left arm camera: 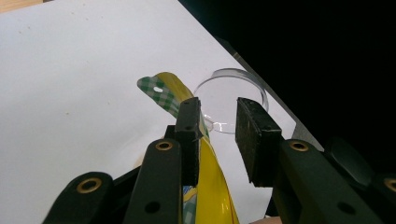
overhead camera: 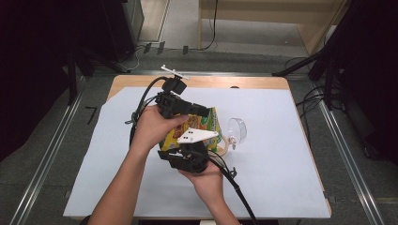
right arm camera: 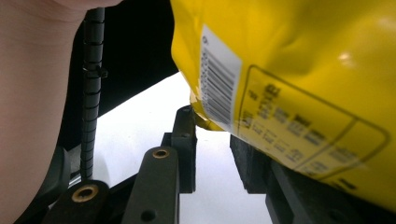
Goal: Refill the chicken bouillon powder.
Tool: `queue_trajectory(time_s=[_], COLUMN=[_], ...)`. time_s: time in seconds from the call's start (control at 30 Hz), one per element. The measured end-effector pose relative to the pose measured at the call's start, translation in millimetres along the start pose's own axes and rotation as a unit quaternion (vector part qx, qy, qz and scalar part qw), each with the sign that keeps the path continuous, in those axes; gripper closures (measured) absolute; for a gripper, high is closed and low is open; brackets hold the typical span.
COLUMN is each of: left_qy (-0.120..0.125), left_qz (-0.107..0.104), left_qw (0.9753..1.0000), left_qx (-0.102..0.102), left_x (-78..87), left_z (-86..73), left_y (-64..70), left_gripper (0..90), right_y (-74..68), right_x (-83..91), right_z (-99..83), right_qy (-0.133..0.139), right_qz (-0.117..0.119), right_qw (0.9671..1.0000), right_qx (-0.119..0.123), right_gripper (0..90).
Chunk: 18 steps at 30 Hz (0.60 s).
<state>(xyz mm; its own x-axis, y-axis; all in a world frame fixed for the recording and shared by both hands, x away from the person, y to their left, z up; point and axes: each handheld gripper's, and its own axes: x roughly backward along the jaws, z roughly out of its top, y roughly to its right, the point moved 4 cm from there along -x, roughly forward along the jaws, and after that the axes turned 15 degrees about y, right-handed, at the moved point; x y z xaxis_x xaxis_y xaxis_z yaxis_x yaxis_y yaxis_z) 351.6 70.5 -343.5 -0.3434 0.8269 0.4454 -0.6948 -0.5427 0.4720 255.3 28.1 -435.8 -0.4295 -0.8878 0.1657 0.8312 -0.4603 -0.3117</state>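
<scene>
A yellow snack bag [overhead camera: 210,123] with a green checked top stands tilted in the middle of the white sheet, between my two grippers. My left gripper [overhead camera: 205,111] reaches over it from the far side. In the left gripper view this gripper [left arm camera: 217,108] is open, and the bag's edge [left arm camera: 212,184] runs along the inner face of its left finger. My right gripper [overhead camera: 187,149] comes up from the near side under its grey plate. In the right gripper view its jaws [right arm camera: 212,128] stand apart, with the bag's barcode side [right arm camera: 299,70] lying over the right jaw and a corner between the tips.
A clear round plastic cup [overhead camera: 238,129] [left arm camera: 233,88] lies on its side just right of the bag, with a beige ring [overhead camera: 225,149] next to it. A white sheet [overhead camera: 267,178] covers the wooden table [overhead camera: 211,82]. Dark stands and cables surround the table.
</scene>
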Motion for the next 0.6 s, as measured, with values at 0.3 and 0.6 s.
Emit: queue_trajectory(time_s=[0.3,0.6], left_qy=[-0.001,-0.002], left_qz=[0.000,0.000], left_qw=[1.0000,1.0000], left_qx=[-0.004,-0.005], left_x=[0.4,0.8], left_z=[0.1,0.2], left_y=[1.5,1.5], left_gripper=[71.1,71.0], right_y=[-1.5,-2.6], right_x=[0.4,0.3], right_z=[0.0,0.3], right_qy=[0.003,0.006], right_qz=[-0.001,-0.001], right_qw=[1.0000,1.0000], right_qx=[-0.002,-0.002], right_gripper=[72.5,72.4])
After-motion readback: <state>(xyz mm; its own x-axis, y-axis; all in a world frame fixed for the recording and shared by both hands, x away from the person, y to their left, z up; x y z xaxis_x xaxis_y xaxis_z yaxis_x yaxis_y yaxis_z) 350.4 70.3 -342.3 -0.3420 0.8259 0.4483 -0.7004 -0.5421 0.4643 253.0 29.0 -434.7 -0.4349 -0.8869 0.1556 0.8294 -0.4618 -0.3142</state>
